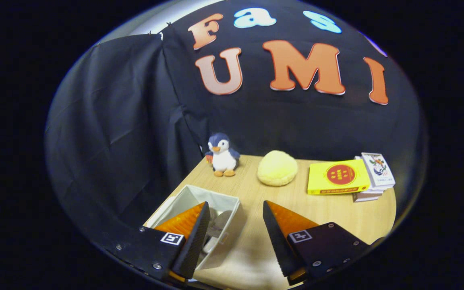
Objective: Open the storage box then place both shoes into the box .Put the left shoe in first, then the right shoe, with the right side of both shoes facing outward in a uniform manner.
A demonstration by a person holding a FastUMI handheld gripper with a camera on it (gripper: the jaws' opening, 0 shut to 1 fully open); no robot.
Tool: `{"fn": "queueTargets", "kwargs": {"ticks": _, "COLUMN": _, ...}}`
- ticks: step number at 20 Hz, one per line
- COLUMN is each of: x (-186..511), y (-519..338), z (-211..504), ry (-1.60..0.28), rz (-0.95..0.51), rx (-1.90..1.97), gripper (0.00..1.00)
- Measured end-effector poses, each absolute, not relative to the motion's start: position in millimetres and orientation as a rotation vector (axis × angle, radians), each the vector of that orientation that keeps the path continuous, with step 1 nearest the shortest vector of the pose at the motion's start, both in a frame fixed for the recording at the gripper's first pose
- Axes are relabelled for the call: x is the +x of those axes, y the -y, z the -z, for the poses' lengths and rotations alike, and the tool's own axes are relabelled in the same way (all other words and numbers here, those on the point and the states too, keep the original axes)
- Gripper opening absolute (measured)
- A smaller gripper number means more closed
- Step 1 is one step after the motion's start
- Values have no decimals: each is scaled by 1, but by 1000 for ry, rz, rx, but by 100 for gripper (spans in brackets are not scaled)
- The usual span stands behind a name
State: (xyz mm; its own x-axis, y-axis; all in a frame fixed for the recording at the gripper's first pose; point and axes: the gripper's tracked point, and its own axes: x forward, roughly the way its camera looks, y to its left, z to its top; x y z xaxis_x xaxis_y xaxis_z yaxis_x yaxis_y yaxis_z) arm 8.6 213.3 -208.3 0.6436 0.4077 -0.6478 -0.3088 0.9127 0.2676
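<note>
The gripper (236,225) is hanging above the wooden table (328,209) with its 2 fingers spread wide and nothing between them; bare tabletop is showing through the gap.

The storage box (232,209), a pale fabric bin with soft upright walls, is sitting at the near left part of the table, partly under the left finger. Its top is standing open, and no lid or flap is visible. Grey shapes (220,225) are lying inside it. These are probably the shoes, though the finger is covering much of the interior and neither their number nor their facing can be confirmed.

Beyond the fingers, well apart from the box, 1 penguin toy (222,155) is standing upright at the far edge, a yellow round cushion (277,168) is resting near it, and a yellow book (338,176) is lying against a small stack of books (375,177).

Handling assessment: the box appears light and soft-walled, so it is likely to slide or buckle if pushed at the rim; any pressure should be going straight down rather than sideways. The shoes, judged from the grey fabric showing, are looking light and pliable, not fragile. A firm hold would be at the heel collar or the side wall of the upper, where 2 fingers can be pinching 1 layer without slipping.

Progress judgement: placement appears largely done; orientation is remaining unverified.
</note>
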Motion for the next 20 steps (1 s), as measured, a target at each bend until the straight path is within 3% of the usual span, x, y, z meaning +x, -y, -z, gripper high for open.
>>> {"fn": "queueTargets", "kwargs": {"ticks": 11, "x": 60, "y": -54, "z": 89, "ry": -294, "rz": -180, "rx": -23, "gripper": 88}}
{"fn": "queueTargets", "kwargs": {"ticks": 20, "x": 67, "y": 11, "z": 54, "ry": -193, "rz": -63, "rx": -6, "gripper": 89}}
